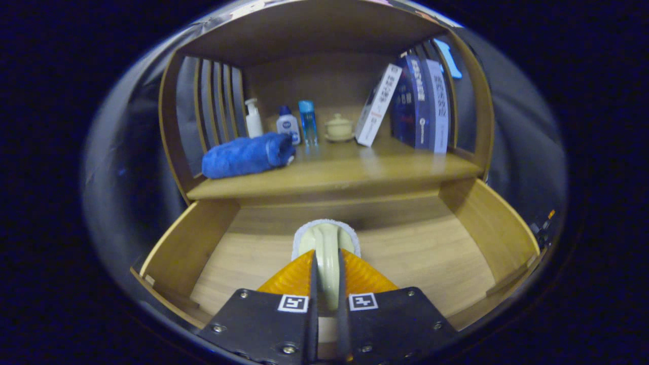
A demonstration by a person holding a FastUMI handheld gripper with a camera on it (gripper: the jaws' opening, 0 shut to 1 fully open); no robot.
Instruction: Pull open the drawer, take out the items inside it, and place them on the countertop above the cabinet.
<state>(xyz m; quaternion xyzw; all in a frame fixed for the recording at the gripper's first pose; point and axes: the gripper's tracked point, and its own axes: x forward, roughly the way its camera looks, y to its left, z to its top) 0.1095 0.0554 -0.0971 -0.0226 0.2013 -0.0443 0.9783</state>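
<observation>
Gripper [327,276]: fingers closed narrow on the pale handle of a brush [327,243], one pressing each side; white fuzzy head of the brush just beyond the fingertips.
Drawer [192,238]: pulled open, wooden, brush held over its floor near the middle (whether lifted clear of the floor or resting on it, could not tell).
Countertop [355,175]: directly above and behind the drawer, wooden.
Blue towel [248,154]: rolled, lying at the countertop's front left.
Behind the towel, in a row: white pump bottle [253,117], small white bottle with blue cap [288,124], clear blue bottle [308,121].
Small lidded cup on a saucer [338,126]: right of the bottles, near the back.
Books [418,104]: far right, one white book leaning against the darker upright ones.
</observation>
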